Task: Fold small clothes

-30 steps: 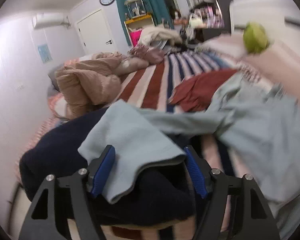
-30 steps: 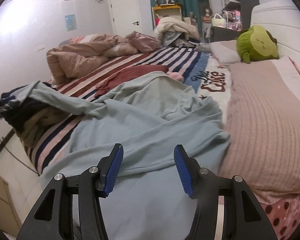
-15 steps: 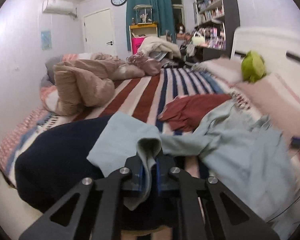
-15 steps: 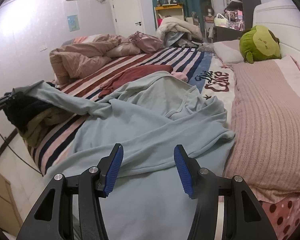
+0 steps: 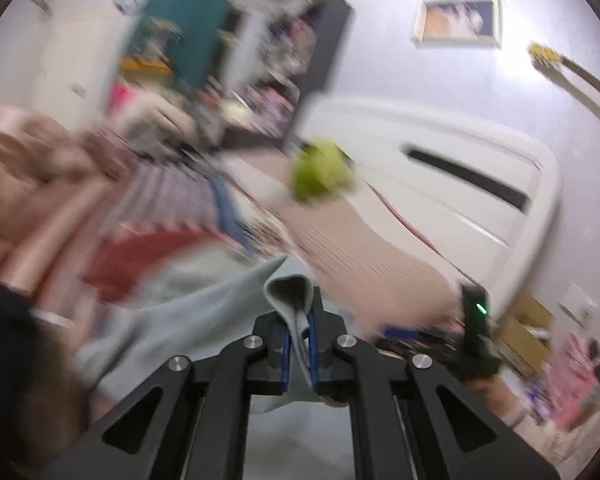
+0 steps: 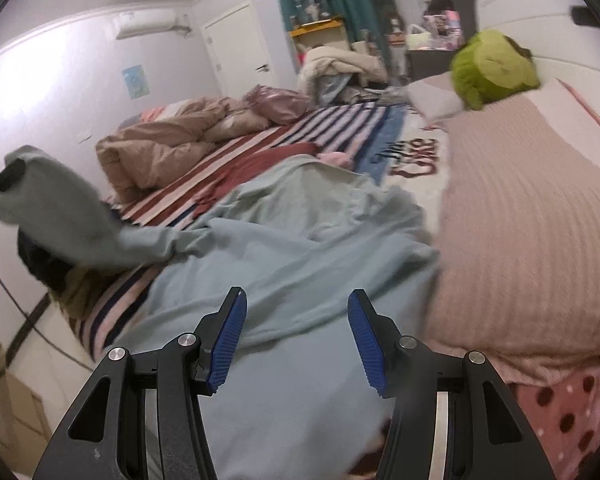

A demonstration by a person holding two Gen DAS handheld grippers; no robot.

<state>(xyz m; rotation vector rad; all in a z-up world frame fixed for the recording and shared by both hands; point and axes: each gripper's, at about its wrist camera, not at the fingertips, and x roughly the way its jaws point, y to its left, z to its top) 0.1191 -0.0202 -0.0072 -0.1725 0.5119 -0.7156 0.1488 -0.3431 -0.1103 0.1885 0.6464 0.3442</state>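
A pale blue sweatshirt lies spread and rumpled on the bed. Its left sleeve is lifted off the bed at the left edge of the right wrist view, held by my left gripper. In the blurred left wrist view, my left gripper is shut on the sleeve cuff, which sticks up between the blue pads. My right gripper is open and empty, hovering just above the sweatshirt's lower body.
A pink knitted blanket lies to the right of the sweatshirt. A dark red garment and a brown duvet lie behind it. A green plush toy sits by the white headboard. Dark clothes are piled at the bed's left edge.
My left gripper closed on the sleeve cuff, then lifted it and swung right toward the headboard. My right gripper stays open and has edged forward over the sweatshirt.
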